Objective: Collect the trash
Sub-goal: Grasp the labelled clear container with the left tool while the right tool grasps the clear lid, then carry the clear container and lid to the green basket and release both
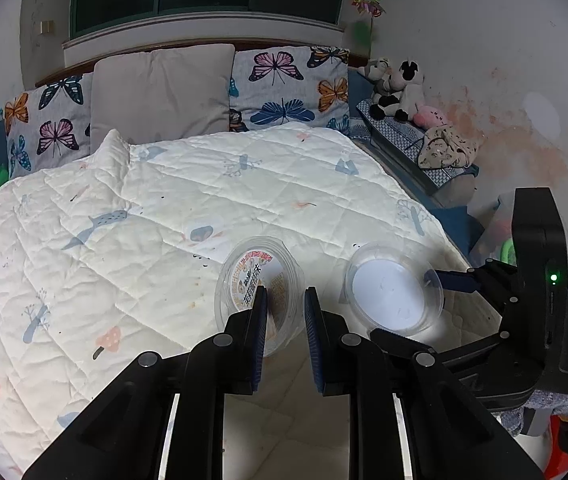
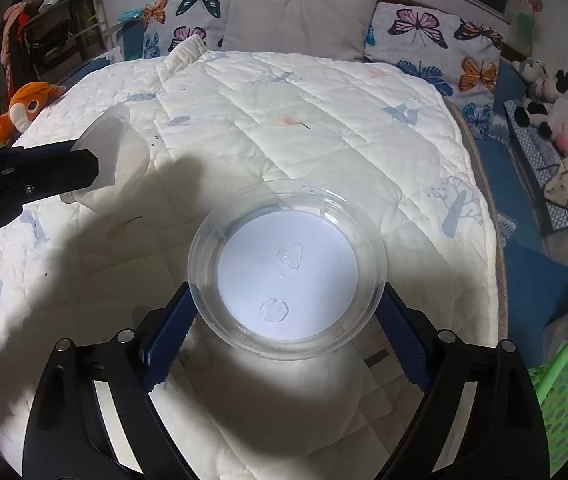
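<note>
Lying between right gripper [image 2: 286, 320]: lid [image 2: 286, 270]

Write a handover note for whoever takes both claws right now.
Left claw: shut on the rim of the labelled plastic cup, held over the quilt.
Right claw: wide around the clear lid, which lies flat on the quilt near the bed's foot; whether the pads press on it yet cannot be told.
Done: cup picked up.
Left: close on the lid, lift it, then carry both pieces to a bin. No bin is identifiable; a green basket sits at lower right in the right wrist view.
</note>
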`<state>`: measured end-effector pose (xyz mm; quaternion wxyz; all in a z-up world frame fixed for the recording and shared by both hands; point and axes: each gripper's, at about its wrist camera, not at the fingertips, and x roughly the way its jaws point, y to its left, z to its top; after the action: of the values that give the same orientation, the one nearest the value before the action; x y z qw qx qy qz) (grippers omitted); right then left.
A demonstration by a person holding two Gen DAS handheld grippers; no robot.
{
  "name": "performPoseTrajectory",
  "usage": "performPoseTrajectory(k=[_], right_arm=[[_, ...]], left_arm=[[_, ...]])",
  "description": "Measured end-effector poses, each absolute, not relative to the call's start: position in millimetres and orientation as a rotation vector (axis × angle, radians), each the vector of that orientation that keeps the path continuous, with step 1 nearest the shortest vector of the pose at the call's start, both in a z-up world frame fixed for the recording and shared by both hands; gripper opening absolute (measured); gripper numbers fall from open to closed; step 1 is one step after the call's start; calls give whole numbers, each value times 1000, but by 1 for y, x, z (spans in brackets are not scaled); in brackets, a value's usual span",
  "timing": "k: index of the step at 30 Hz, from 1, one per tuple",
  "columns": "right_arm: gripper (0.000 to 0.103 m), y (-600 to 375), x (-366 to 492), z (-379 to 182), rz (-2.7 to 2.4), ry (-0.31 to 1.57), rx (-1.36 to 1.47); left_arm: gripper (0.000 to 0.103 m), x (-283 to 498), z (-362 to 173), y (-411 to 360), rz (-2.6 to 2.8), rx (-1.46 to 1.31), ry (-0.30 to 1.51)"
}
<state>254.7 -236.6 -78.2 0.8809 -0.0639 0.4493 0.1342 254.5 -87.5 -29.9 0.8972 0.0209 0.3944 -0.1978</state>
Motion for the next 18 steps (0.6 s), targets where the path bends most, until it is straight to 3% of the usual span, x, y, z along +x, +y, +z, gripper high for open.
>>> performPoseTrajectory(k=[18], right_arm=[[87,-281,181,-48,242,875,-48]], left_arm=[[19,214,-17,-136,-499,82,793]])
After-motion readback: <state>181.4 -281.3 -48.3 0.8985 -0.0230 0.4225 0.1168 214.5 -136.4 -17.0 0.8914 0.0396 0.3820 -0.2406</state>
